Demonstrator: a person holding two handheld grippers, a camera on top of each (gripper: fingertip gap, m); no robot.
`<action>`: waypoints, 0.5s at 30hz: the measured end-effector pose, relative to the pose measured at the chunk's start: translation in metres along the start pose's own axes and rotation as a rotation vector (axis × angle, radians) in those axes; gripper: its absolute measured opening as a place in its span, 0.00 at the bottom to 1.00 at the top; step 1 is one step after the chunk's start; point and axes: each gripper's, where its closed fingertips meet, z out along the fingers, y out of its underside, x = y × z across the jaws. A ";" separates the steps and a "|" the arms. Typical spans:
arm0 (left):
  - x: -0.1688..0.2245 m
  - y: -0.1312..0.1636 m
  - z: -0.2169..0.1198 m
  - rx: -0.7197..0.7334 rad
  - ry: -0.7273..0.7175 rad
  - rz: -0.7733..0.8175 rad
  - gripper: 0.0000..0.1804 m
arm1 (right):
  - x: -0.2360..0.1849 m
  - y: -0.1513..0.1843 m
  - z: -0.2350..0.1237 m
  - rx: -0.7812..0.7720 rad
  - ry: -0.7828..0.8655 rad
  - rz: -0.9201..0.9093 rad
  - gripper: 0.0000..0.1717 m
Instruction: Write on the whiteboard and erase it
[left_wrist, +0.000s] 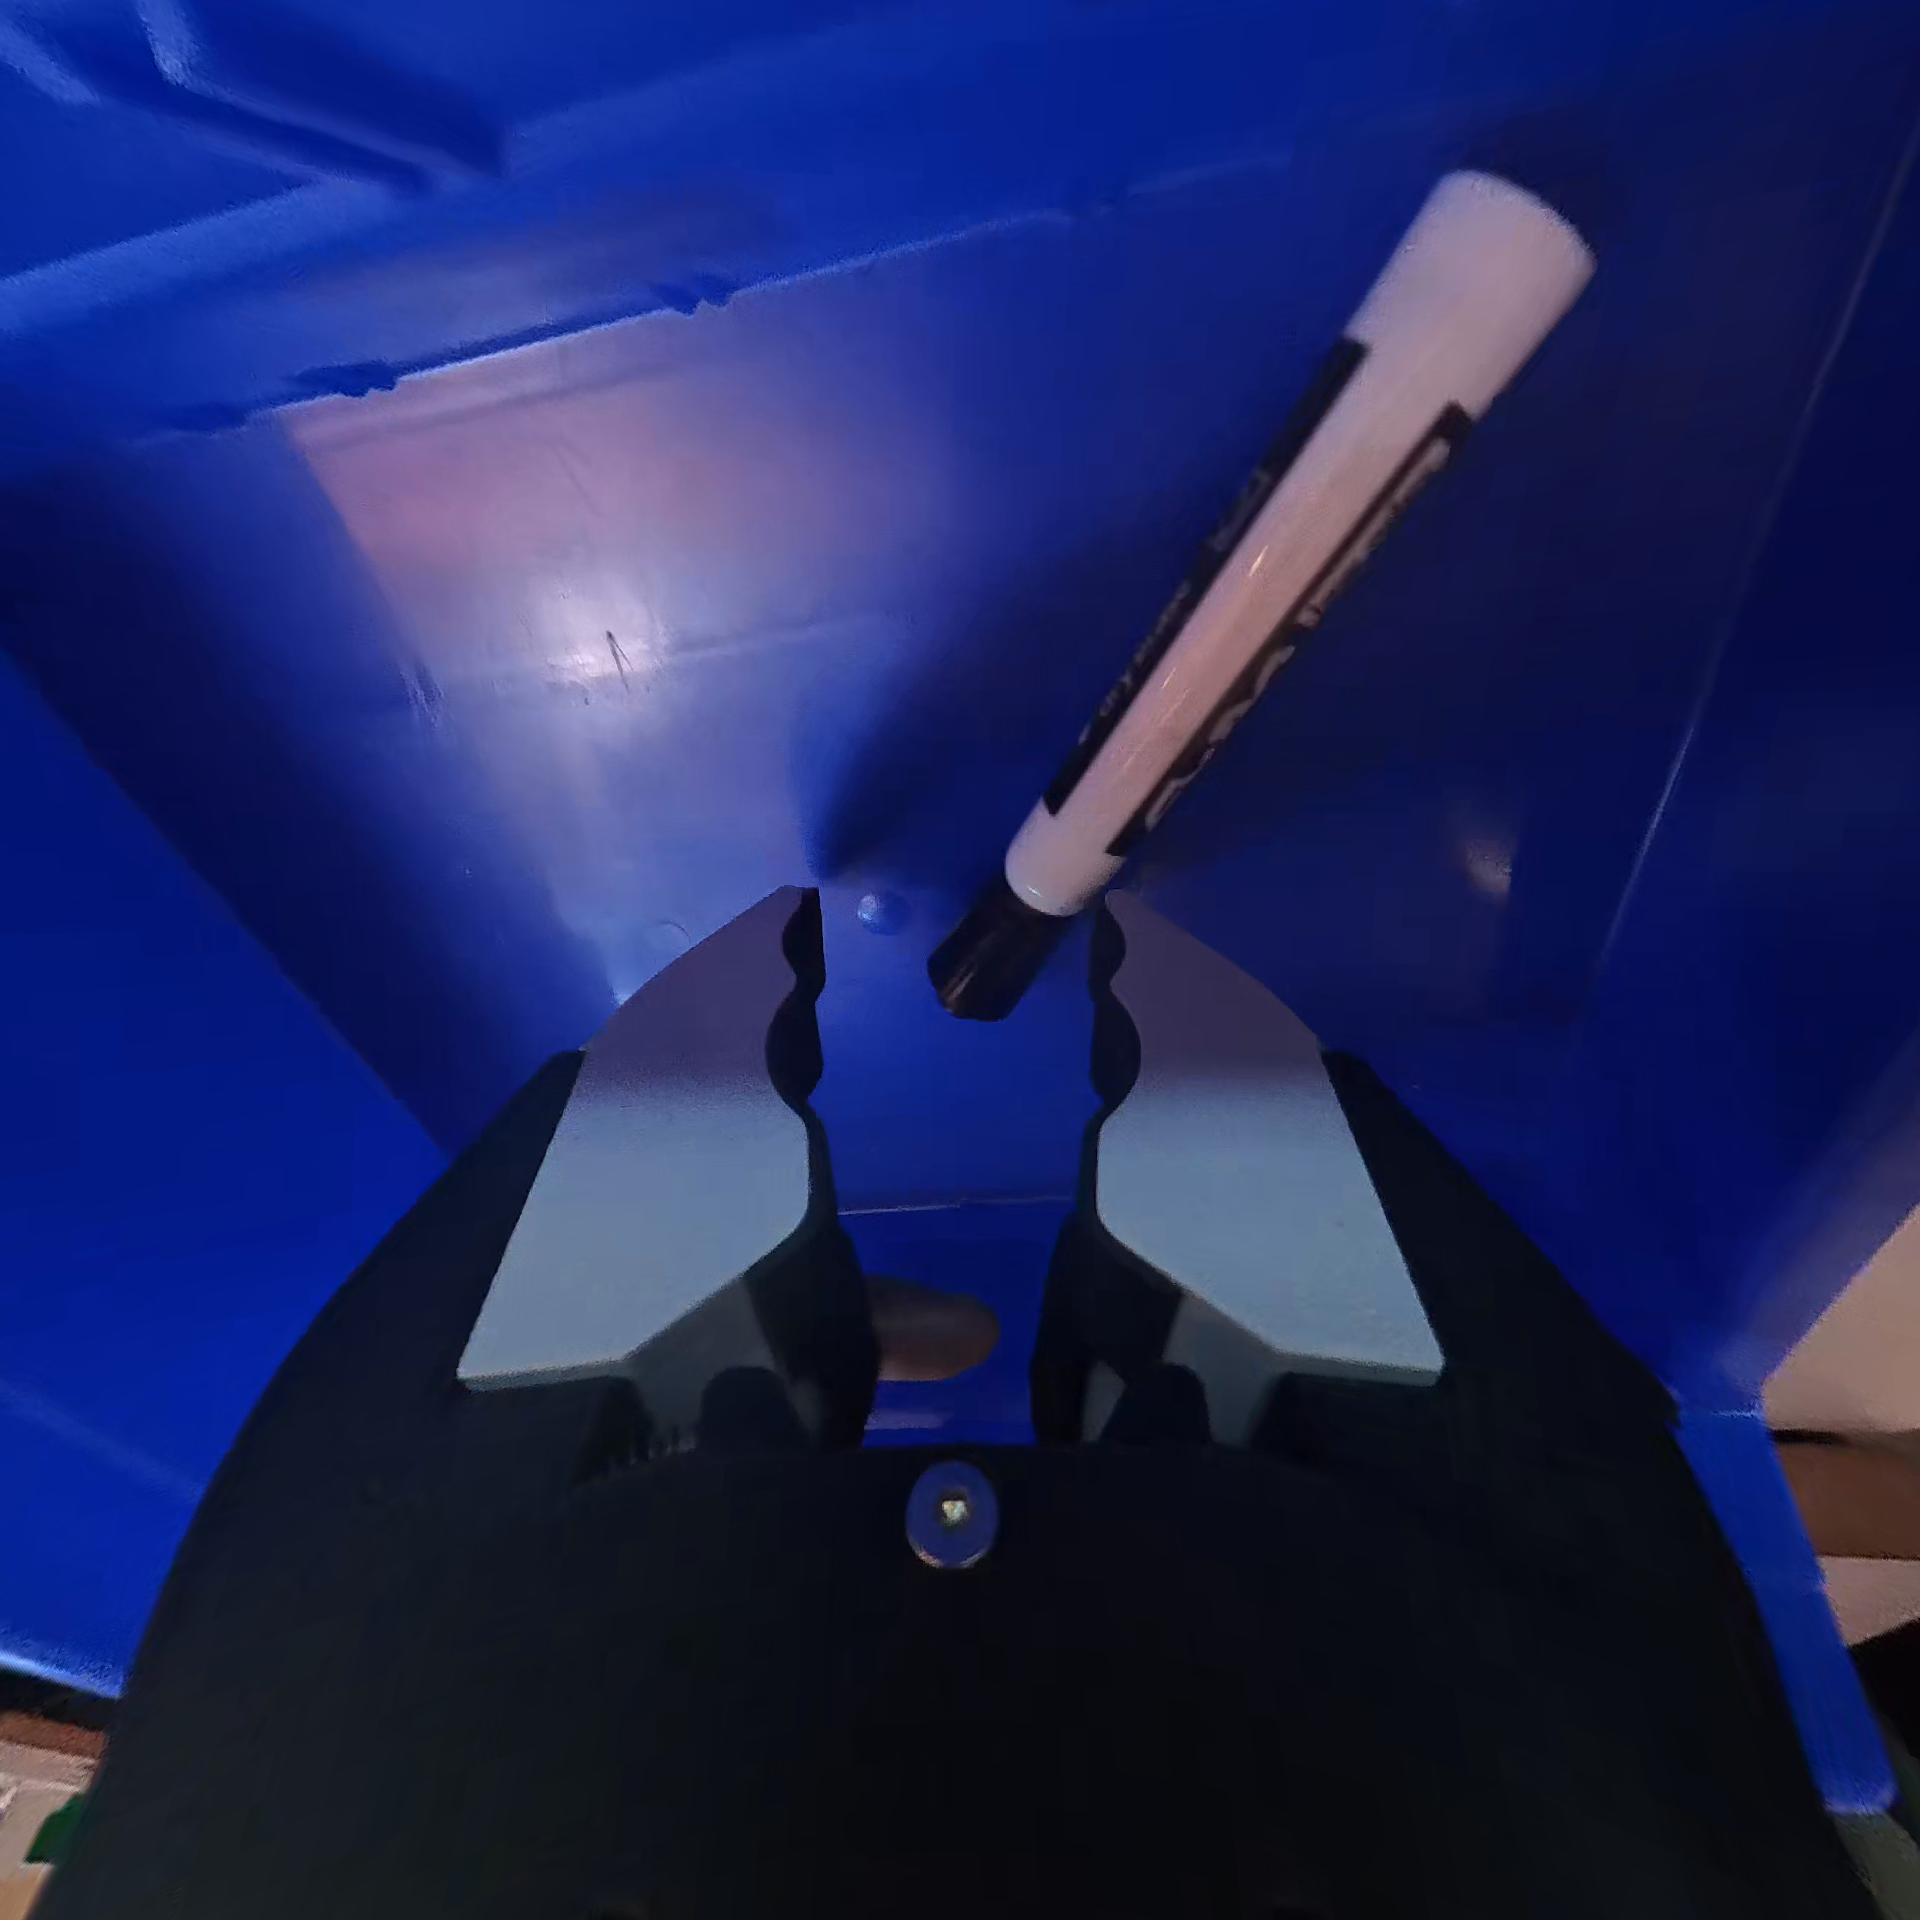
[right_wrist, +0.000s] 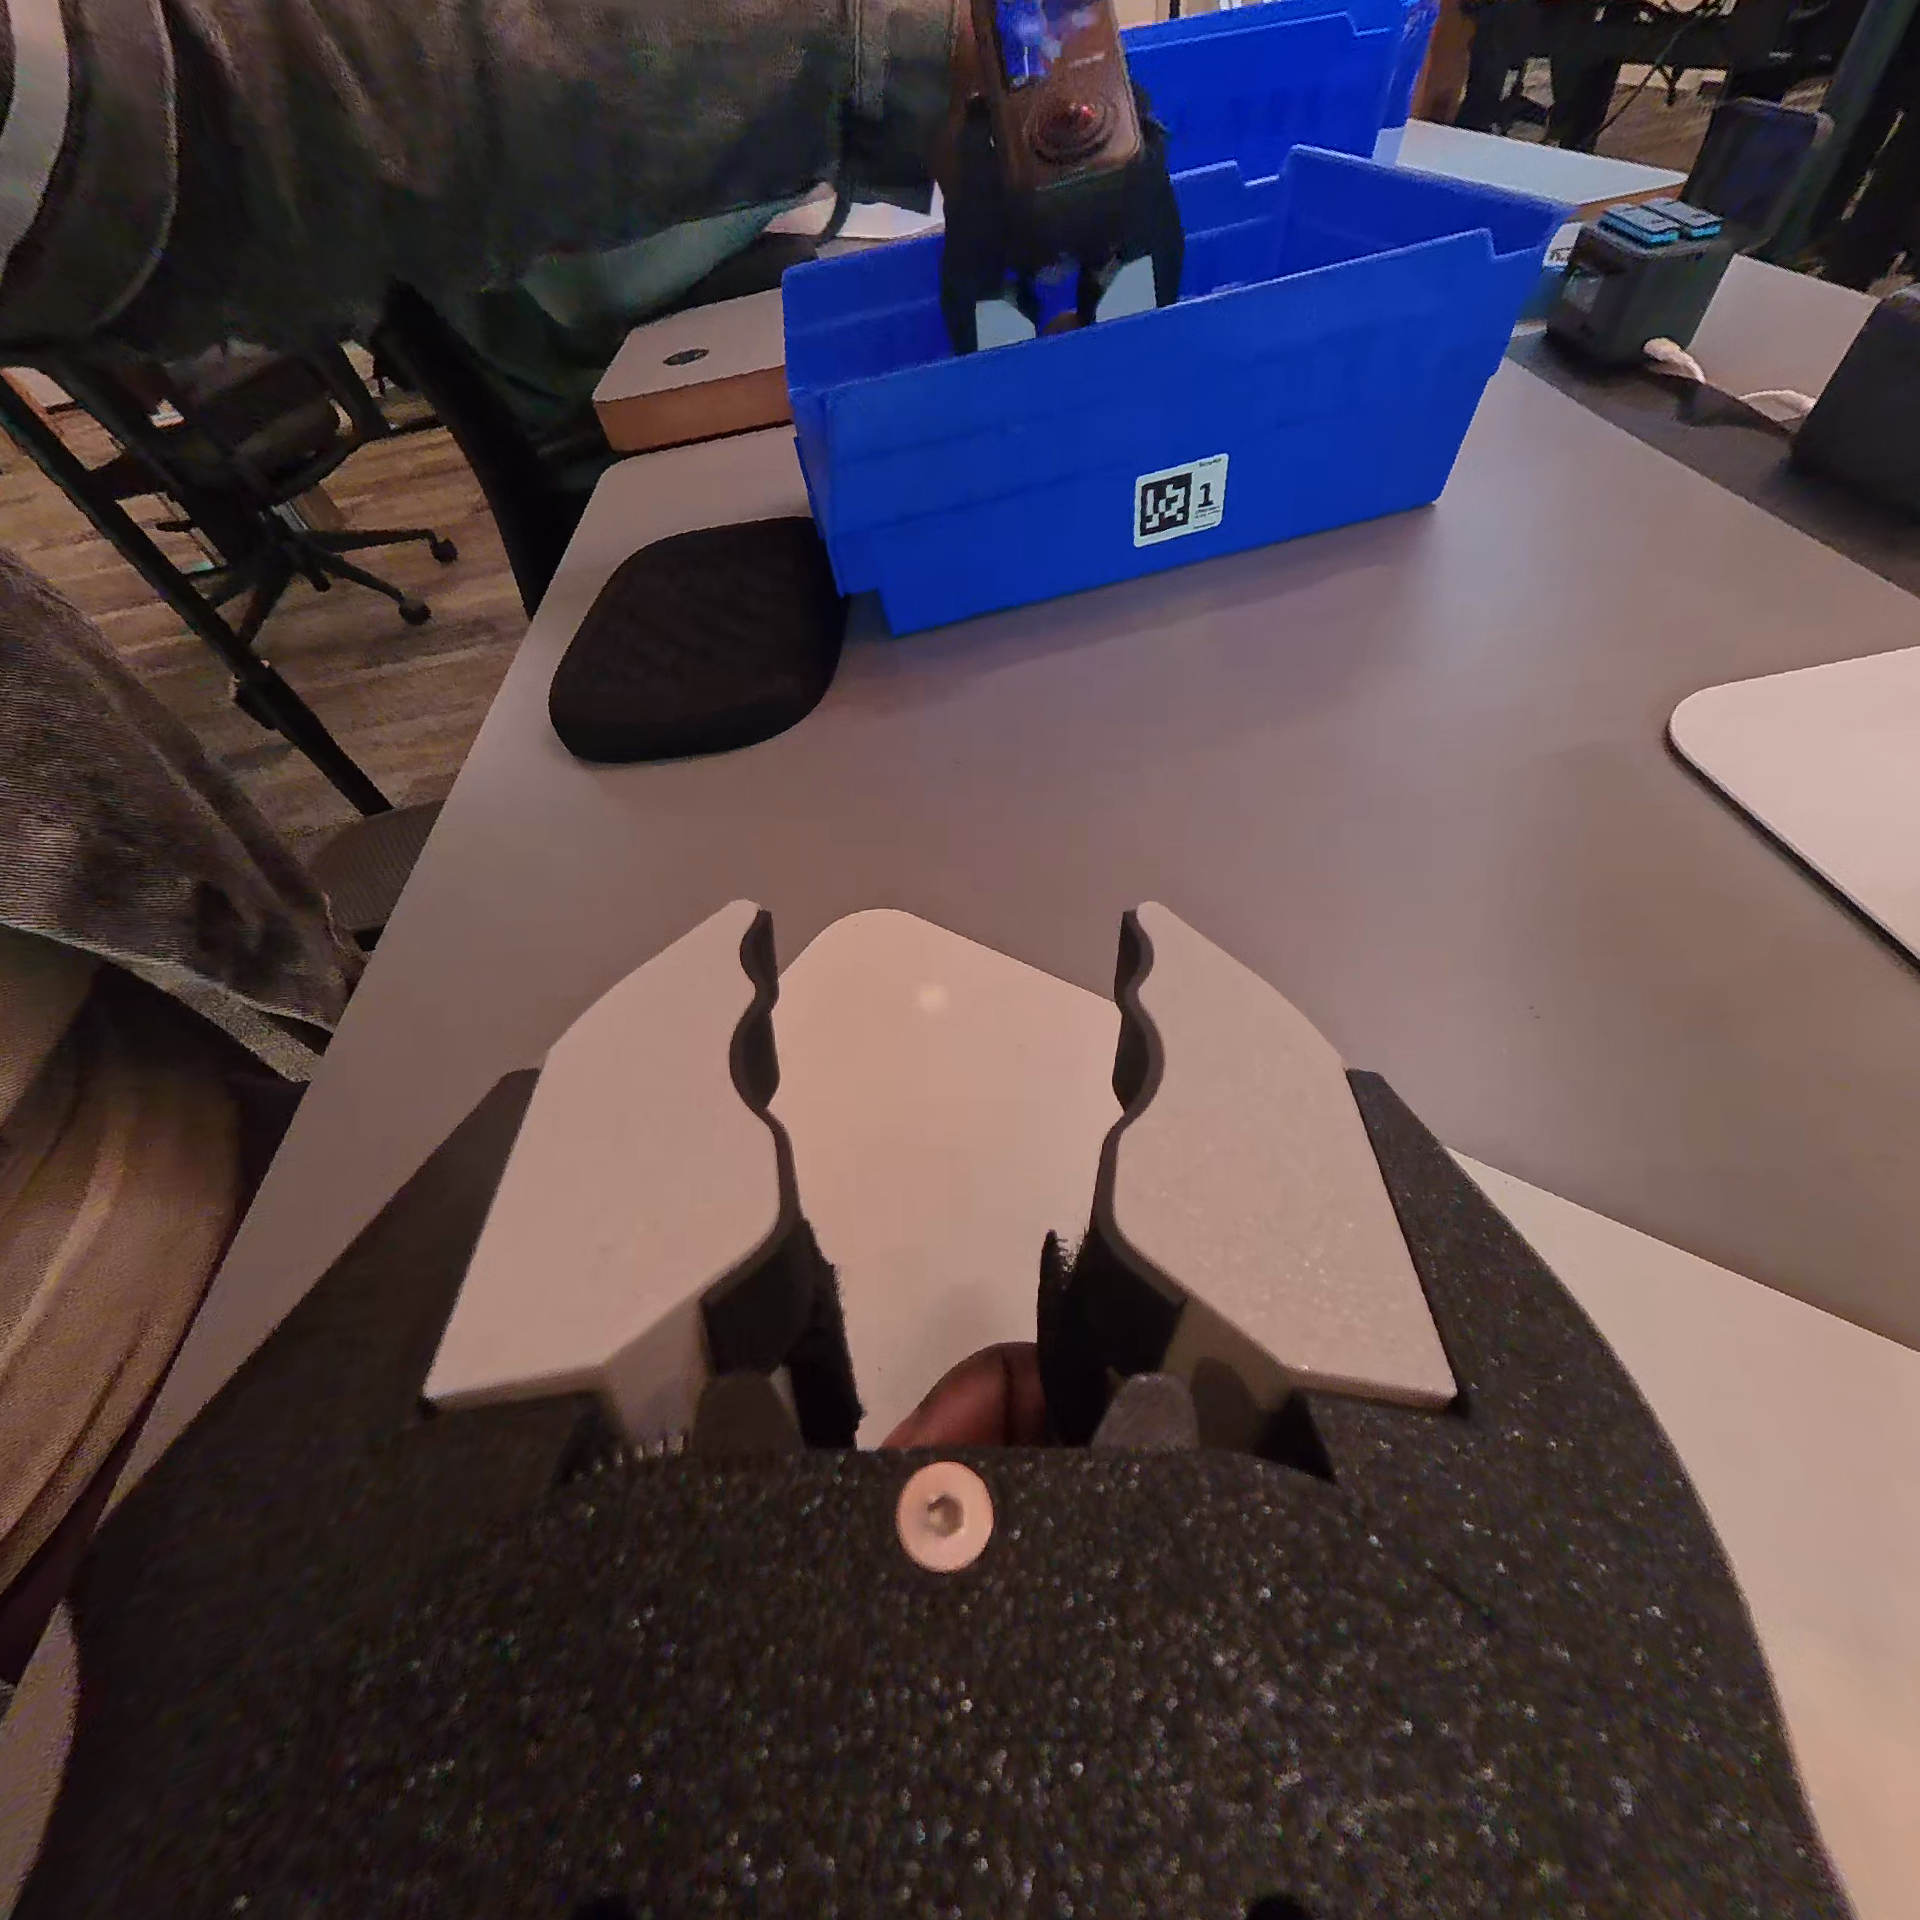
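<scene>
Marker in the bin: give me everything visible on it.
The marker has a white barrel with black printed bands and a black cap at its near end. It looks like smooth plastic. It lies aslant inside the blue bin, with the capped end low between the tips of the left claw and the white end up toward the bin's right wall. The claw is open. The cap sits close to the right finger, but neither pad presses on it. The right wrist view does not show the marker.
</scene>
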 end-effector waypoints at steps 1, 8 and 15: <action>-0.001 -0.001 0.002 0.008 -0.001 0.007 0.26 | 0.000 0.000 0.000 0.001 0.000 0.001 0.37; 0.019 0.005 0.003 0.032 0.048 -0.075 0.12 | 0.002 0.001 -0.001 -0.003 0.006 0.006 0.37; 0.030 0.019 -0.036 0.192 -0.199 -0.485 0.10 | -0.001 0.000 0.002 0.000 -0.003 -0.001 0.37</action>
